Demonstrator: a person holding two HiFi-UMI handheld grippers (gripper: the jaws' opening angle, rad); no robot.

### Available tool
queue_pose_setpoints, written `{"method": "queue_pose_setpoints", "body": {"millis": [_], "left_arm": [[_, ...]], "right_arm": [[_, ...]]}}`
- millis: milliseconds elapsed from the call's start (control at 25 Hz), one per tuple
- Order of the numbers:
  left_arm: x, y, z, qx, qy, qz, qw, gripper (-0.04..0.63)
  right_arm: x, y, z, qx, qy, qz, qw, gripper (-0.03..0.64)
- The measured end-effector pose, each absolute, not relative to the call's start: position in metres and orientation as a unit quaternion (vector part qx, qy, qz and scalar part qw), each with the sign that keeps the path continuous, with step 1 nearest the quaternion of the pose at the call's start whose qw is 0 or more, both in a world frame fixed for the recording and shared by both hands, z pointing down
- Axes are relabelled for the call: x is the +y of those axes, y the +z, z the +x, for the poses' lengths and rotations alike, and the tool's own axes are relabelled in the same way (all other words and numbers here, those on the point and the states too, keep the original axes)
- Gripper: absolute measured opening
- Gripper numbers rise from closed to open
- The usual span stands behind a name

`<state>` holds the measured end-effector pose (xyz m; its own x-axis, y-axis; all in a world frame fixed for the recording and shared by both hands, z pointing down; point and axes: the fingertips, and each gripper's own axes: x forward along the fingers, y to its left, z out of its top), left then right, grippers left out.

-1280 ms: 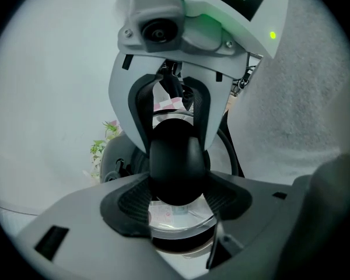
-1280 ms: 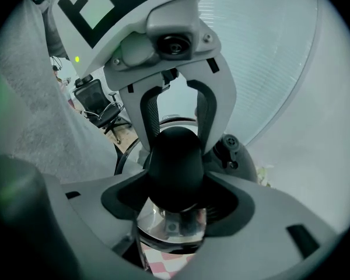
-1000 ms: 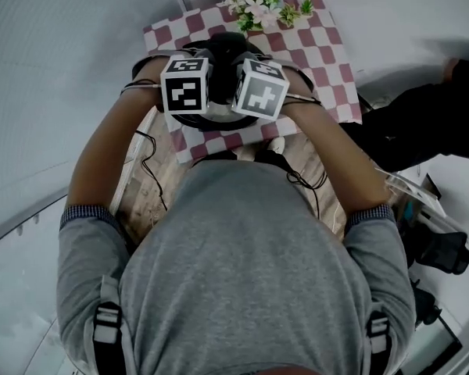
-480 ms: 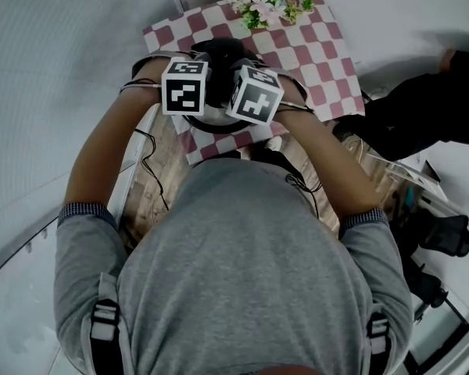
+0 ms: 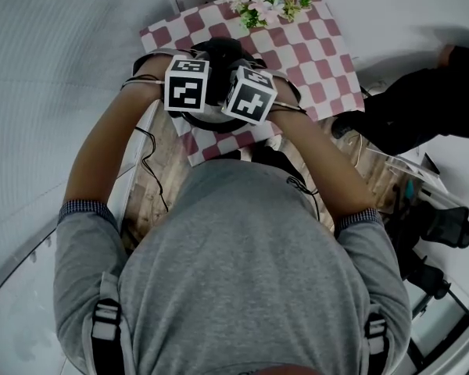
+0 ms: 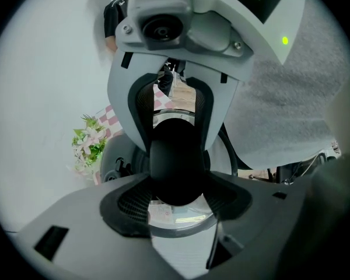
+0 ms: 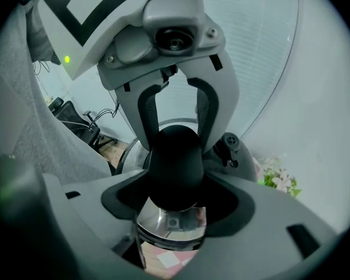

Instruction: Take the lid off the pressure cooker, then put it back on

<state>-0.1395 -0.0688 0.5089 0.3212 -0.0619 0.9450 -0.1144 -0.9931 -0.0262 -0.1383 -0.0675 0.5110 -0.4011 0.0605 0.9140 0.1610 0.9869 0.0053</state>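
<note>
The lid's black knob [image 6: 175, 162] is held from two sides at once. The left gripper [image 6: 175, 202] has its jaws clamped on the near flank of the knob, pads pressed against it. The right gripper [image 7: 175, 202] grips the opposite flank the same way, so the two face each other across it. Below the knob shows the shiny steel dome of the lid [image 7: 172, 220].

The pressure cooker [image 5: 213, 120] stands on the near edge of a red-and-white checked cloth [image 5: 313, 45], mostly hidden under the two marker cubes. Whether the lid is seated on the pot or just above it cannot be told.

With a shared grip, the step probably goes best if both grippers stay at one height. The lid then keeps level and meets the rim all round, and any twist should be made by both together. Neither jaw should slacken until the lid rests flat.

A bunch of flowers [image 5: 262, 6] lies at the cloth's far edge, and bare wooden table [image 5: 148, 178] shows near left.
</note>
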Motion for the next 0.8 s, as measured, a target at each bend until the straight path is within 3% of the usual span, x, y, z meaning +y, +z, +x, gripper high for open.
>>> {"method": "queue_pose_setpoints", "body": {"millis": [800], "left_arm": [[-0.076, 0.525, -0.140, -0.040, 0.565, 0.821, 0.074, 0.299]], "right_arm": [[-0.072, 0.526, -0.140, -0.818, -0.042, -0.143, 0.556, 0.295]]}}
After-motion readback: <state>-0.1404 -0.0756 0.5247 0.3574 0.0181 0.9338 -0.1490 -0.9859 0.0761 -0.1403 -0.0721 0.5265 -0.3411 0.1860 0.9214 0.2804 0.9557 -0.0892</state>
